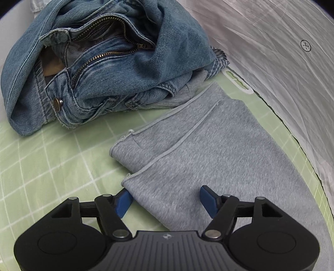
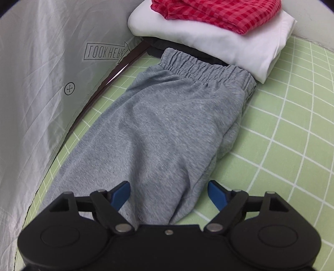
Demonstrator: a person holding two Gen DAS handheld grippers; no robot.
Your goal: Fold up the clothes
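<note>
A pair of grey sweatpants (image 2: 167, 125) in soft, finely flecked jersey lies flat and lengthwise on a pale green cutting mat (image 2: 281, 146) ruled with a white grid, which covers the worktop. The fabric looks matte and slightly fuzzy. In the right wrist view the gathered, ribbed elastic waistband (image 2: 206, 67) sits at the far end, ahead of the jaws, and the garment is doubled, with one layer's edge peeking out along the right side. In the left wrist view the two raw-hemmed leg ends (image 1: 167, 143) lie one over the other, their thin rolled edges running diagonally ahead of the jaws.

Beyond the waistband stands a stack of folded clothes: a smooth white garment (image 2: 208, 39) with a red checked piece (image 2: 219, 12) on top and something dark beneath. Beyond the leg ends sits a rumpled heap of faded blue jeans (image 1: 104, 62), heavy twill with a brass zip and a metal button. Crinkled translucent plastic sheeting (image 2: 31, 104) printed with small marks borders the mat.

The left gripper (image 1: 166, 198) holds its blue-tipped jaws well apart, straddling the lower leg fabric, which lies between them; the pads do not press it. The right gripper (image 2: 169, 193) is likewise spread wide over the cloth, with nothing clamped.
</note>
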